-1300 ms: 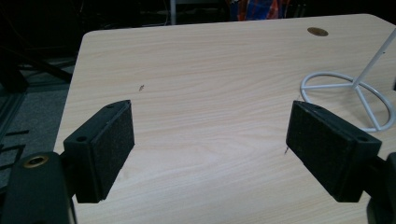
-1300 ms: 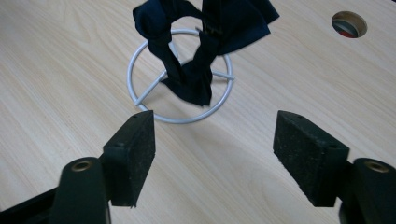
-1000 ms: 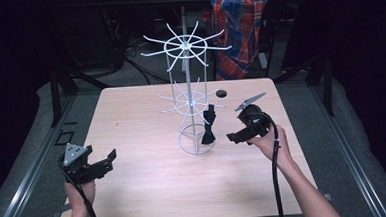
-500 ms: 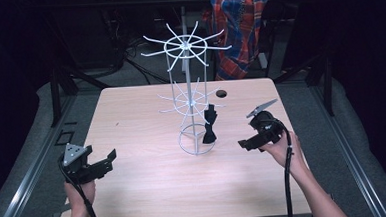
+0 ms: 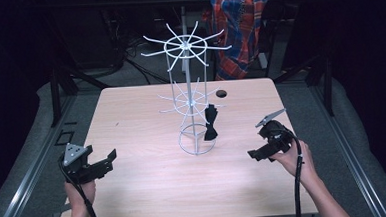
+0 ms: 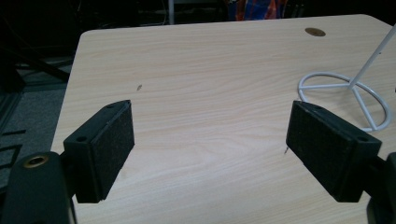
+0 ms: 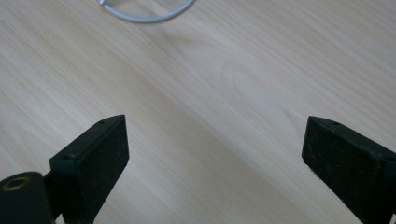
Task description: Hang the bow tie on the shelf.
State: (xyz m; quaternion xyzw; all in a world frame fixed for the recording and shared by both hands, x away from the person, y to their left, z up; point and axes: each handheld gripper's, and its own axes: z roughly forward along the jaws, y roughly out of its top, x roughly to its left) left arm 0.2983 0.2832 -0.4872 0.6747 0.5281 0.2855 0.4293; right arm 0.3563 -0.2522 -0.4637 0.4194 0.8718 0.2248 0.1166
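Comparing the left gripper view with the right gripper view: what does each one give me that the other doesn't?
The left gripper view alone has the table's far edge, the round hole near it, the dark floor beyond and the stand's slanted post. The right gripper view alone adds nothing but closer wood grain. Both have open black jaws over the bare table and the wire stand's base ring.

Light: overhead, falling on the table (image 5: pixel 131 121) — its pale wood reads bright, the surroundings near black.
Shadows: faint and soft under the wire stand (image 5: pixel 194 113).
Glare: mild pale sheen on the wood in the right gripper view.
Focus: high view soft and grainy — close jaw pads slightly blurred in both gripper views.
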